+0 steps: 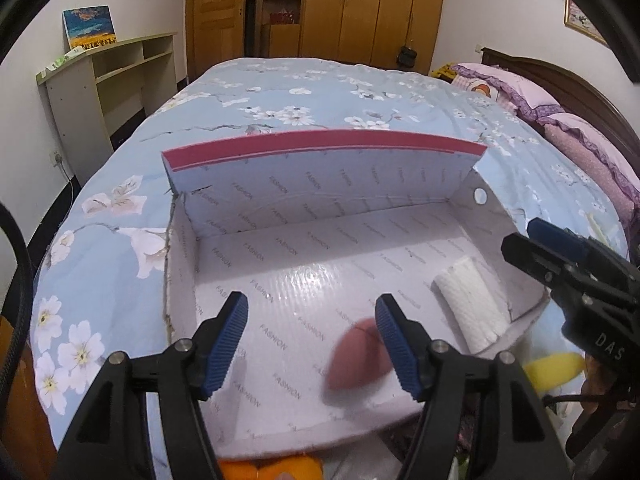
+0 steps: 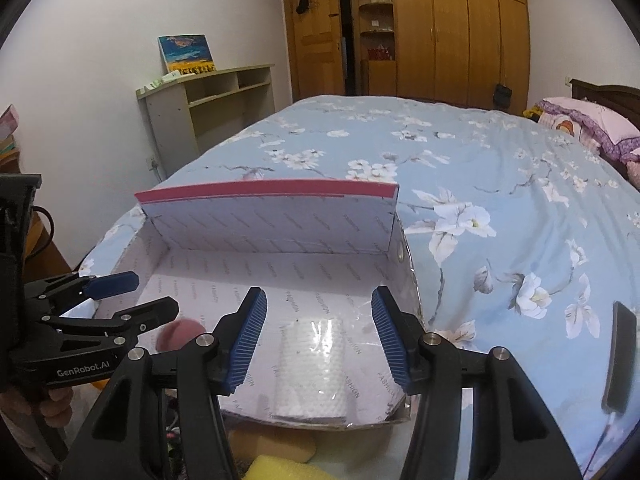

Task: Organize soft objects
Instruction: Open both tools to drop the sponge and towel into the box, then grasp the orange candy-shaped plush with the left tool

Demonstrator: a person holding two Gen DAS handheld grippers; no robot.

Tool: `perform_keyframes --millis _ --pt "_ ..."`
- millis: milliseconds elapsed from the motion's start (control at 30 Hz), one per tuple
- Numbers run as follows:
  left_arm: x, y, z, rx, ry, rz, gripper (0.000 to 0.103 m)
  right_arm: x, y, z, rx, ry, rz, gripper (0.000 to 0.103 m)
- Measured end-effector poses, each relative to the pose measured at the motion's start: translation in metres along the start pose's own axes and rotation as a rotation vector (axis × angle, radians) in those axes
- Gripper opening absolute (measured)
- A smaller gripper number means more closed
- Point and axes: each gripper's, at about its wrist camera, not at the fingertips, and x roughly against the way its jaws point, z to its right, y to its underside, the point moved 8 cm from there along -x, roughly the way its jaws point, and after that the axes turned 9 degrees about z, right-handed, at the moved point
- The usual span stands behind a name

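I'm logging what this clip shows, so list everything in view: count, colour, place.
Open cardboard box: one, white inside with a red-edged lid, on the bed.
White roll in clear wrap: one, lying in the box, right side.
Blurred pinkish-brown egg-shaped soft object: one, in the box, near front.
Yellow sponge: one, in front of the box.
Orange sponge: one, in front of the box.
Floral bedspread: one, light blue.
Pillows: two visible, pink and purple, at the headboard.
Shelf unit: one, beige, by the wall.
Wardrobe: one, wooden, far wall.
Left gripper: black, blue pads, open.
Right gripper: same, open.
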Motion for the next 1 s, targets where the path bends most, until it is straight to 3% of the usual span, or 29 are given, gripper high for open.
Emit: perform_keyframes --millis 467,1000 --pt "0.044 0.004 0.0 -0.006 0.0 0.029 0.07 0.04 0.002 -0.002 -0.006 0.017 0.028 0.056" --pt "0.075 0.042 -0.02 0.022 -0.019 -0.014 0.07 0.082 0.03 -0.005 -0.034 0.025 0.026 0.056"
